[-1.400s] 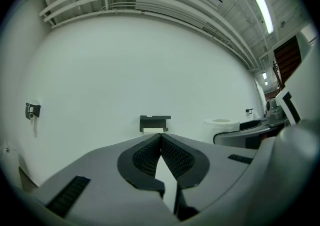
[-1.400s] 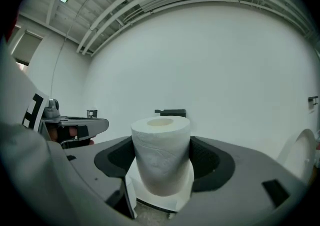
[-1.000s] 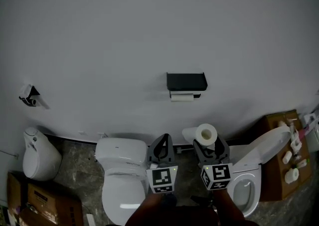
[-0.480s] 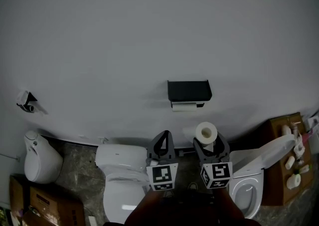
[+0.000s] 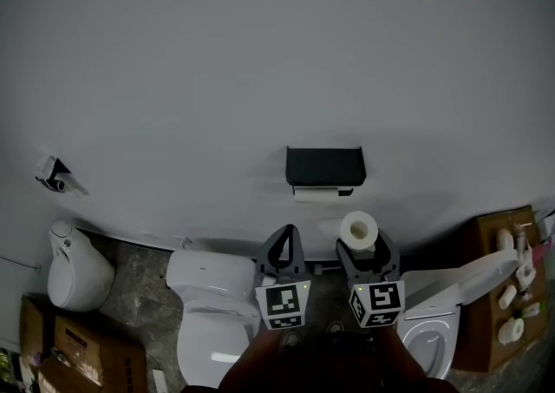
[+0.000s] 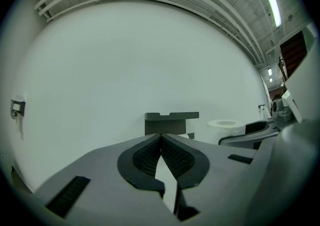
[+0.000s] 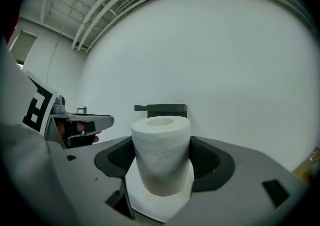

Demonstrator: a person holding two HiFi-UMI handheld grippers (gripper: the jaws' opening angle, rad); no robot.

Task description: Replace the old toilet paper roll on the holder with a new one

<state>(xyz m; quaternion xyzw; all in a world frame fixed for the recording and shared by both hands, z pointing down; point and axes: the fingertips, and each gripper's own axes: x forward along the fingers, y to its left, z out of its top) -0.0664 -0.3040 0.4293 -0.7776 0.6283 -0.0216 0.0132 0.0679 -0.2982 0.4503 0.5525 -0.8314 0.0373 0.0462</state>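
A black holder (image 5: 325,166) with a shelf on top is fixed to the white wall, and a thin old roll (image 5: 314,194) hangs under it. The holder (image 6: 170,122) (image 7: 161,110) also shows straight ahead in both gripper views. My right gripper (image 5: 359,246) is shut on a full new white roll (image 5: 358,232) (image 7: 161,153), held upright between its jaws, below and right of the holder. My left gripper (image 5: 281,243) (image 6: 161,136) is shut with nothing in it, level with the right one and below the holder's left end.
A white toilet (image 5: 211,313) stands below left, and another with its lid up (image 5: 438,317) below right. A wooden cabinet (image 5: 503,296) with small bottles is at the far right. A white bin (image 5: 78,274) and cardboard boxes (image 5: 74,352) sit at left. A small fixture (image 5: 52,174) is on the wall.
Both grippers have moved toward the wall together; the holder now looks a little larger and nearer. The right gripper still holds the new roll.
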